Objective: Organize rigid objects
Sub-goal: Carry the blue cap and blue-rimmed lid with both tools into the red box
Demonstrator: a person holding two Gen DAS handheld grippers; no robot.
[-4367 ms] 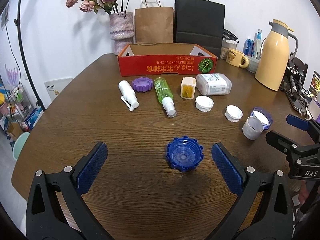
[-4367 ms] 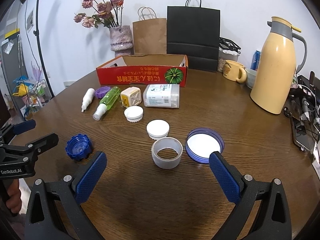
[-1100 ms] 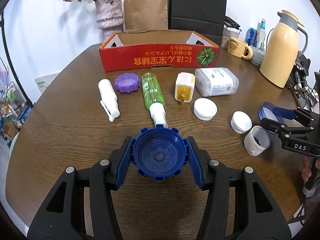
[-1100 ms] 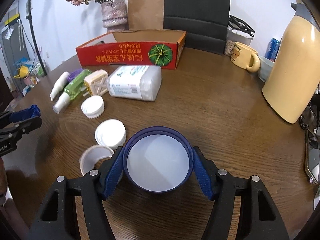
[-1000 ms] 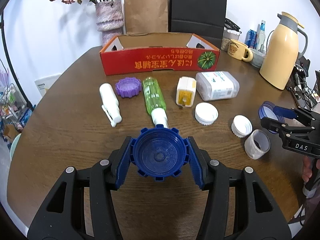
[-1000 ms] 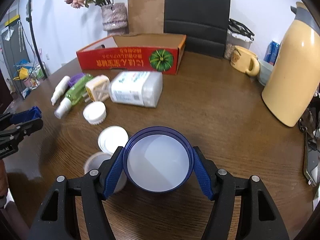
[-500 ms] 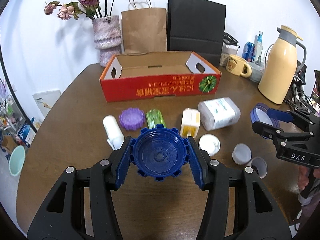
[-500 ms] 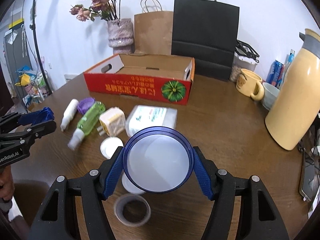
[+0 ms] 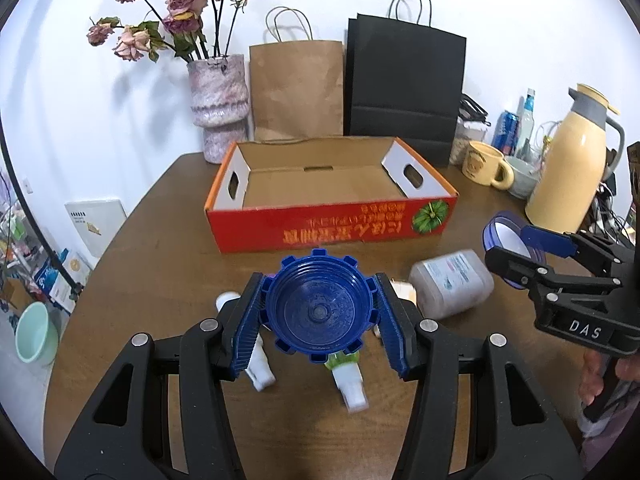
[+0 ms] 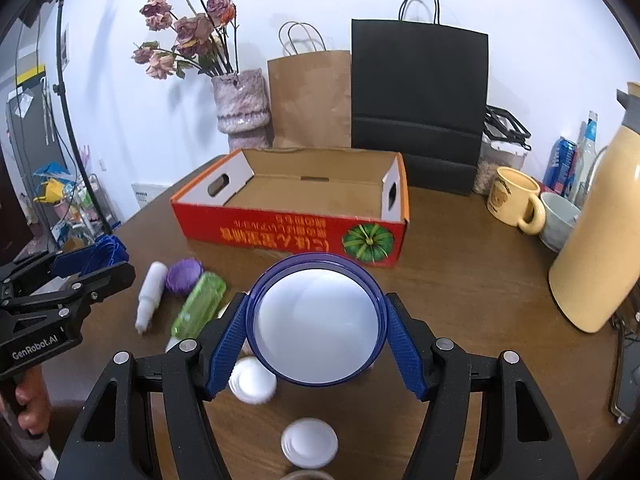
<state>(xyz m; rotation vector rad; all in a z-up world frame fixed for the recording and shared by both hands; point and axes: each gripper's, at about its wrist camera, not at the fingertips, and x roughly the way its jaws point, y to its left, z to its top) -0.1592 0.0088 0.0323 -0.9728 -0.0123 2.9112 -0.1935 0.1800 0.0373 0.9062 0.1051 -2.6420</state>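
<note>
**Two lids held above the table, box beyond**

The left gripper (image 9: 318,322) has its blue pads pressed on either side of a notched blue cap (image 9: 318,312), hollow side facing the camera, held clear of the wooden table (image 9: 160,220); the right gripper (image 10: 316,330) is clamped partway closed round a wider blue-rimmed lid (image 10: 316,326) with a white inside, likewise off the table; under and just past the grippers lie a white spray bottle (image 10: 151,294), a purple cap (image 10: 184,274), a green bottle (image 10: 199,306), two white caps (image 10: 252,382) and a clear tub (image 9: 450,288) on its side; farther on stands an open red cardboard box (image 9: 332,224), its brown floor bare; behind it are a vase of dried roses (image 9: 218,104), a brown paper bag (image 9: 296,88) and a black one (image 9: 404,84); to the right, a yellow mug (image 10: 514,202) and a cream flask (image 9: 568,168).
</note>
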